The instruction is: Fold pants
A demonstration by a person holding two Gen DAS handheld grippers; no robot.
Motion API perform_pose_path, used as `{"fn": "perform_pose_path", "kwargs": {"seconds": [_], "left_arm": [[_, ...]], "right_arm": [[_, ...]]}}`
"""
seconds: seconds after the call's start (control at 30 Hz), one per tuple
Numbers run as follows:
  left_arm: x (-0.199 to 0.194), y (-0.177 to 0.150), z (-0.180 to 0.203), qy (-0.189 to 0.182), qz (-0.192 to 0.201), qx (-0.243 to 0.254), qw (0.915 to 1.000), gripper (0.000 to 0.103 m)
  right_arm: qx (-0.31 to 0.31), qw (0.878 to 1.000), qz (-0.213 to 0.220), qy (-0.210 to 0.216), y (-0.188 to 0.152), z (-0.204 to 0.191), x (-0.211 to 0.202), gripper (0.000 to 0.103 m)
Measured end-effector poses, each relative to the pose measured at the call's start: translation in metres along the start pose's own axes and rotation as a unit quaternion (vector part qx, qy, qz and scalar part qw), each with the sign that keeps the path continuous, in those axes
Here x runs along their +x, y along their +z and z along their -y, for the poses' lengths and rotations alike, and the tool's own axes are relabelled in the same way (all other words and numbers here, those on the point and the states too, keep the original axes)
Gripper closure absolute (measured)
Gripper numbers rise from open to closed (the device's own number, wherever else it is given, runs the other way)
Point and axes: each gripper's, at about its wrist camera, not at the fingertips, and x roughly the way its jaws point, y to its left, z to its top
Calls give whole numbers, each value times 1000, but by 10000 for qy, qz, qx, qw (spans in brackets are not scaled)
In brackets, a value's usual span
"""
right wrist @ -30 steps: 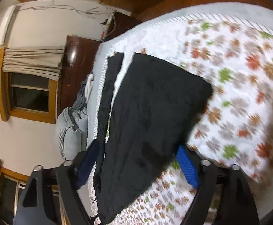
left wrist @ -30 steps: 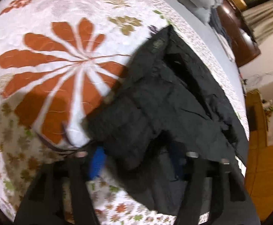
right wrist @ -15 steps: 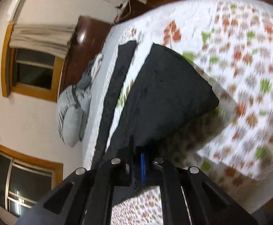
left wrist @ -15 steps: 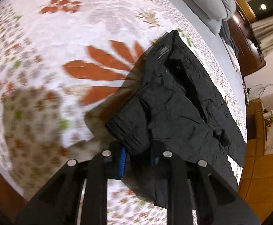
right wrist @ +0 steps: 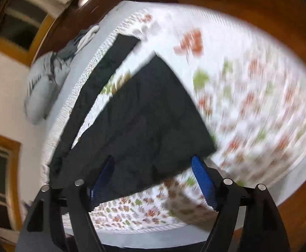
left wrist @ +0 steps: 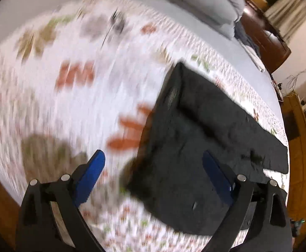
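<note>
The black pants lie flat on the floral bedspread, waist end toward me in the left wrist view, legs running away to the right. My left gripper is open and empty above the waist corner. In the right wrist view the pants lie with one leg spread apart along the bed's edge. My right gripper is open and empty, raised above the near end of the cloth. Both views are motion-blurred.
Grey pillows lie at the head of the bed, also in the right wrist view. A dark wooden cabinet stands beyond the bed. Wooden floor surrounds the bed.
Both grippers were shut on the pants half a second ago. They have opened, let go of the cloth and pulled up and back. The pants now lie flatter on the bed.
</note>
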Motion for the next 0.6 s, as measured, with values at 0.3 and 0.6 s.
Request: {"fn": "perform_pose_path", "kwargs": {"seconds": [0.3, 0.6], "left_arm": [[133, 132, 72, -358, -780, 735, 9936, 6], [227, 185, 77, -736, -1485, 750, 9833, 8]], "right_arm": [[-614, 9925, -533, 915, 137, -114, 88, 12], [-1009, 9882, -963, 639, 246, -163, 206, 12]]}}
